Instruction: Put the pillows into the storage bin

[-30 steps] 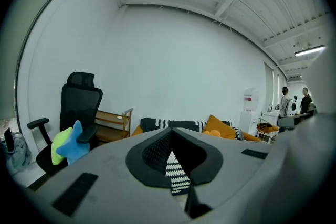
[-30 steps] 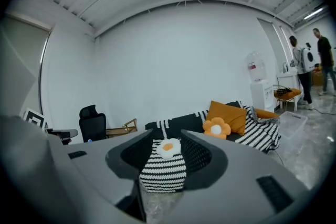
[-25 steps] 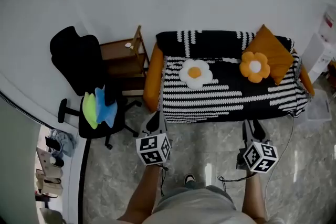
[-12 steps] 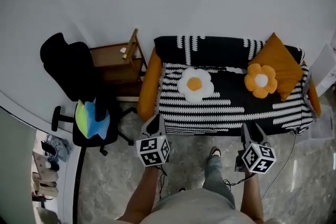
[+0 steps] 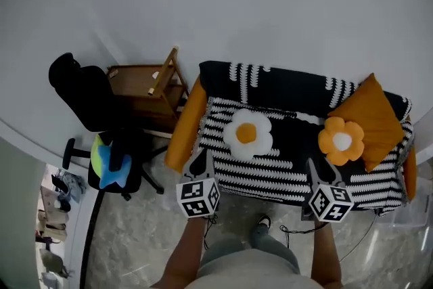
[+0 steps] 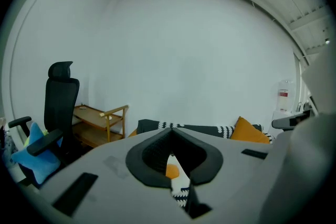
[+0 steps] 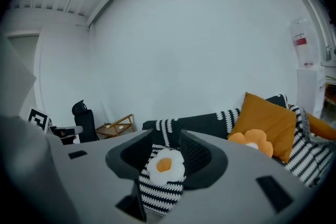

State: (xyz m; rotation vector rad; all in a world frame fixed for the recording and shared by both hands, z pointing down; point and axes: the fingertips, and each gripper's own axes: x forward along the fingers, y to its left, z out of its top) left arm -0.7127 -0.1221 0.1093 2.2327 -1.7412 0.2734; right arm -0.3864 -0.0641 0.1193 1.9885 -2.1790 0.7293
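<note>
A sofa point(image 5: 284, 162) under a black-and-white striped cover holds three pillows. The white flower pillow point(image 5: 247, 134) lies mid-seat, the orange flower pillow point(image 5: 342, 141) further right, and an orange square pillow point(image 5: 372, 120) leans in the right corner. My left gripper point(image 5: 198, 160) hovers shut and empty over the floor at the sofa's front left edge. My right gripper point(image 5: 320, 170) is open and empty at the front edge, below the orange flower pillow. In the right gripper view the white flower pillow point(image 7: 164, 166) shows between the jaws, still far off. No storage bin is clearly visible.
A black office chair point(image 5: 88, 101) with blue and green cushions point(image 5: 108, 162) stands left of the sofa. A wooden shelf cart point(image 5: 145, 88) sits between the chair and the sofa. The person's foot point(image 5: 260, 225) is on the marble floor. A white wall runs behind.
The person has stepped toward the sofa, so both grippers now reach its front edge. The jaws have not changed.
</note>
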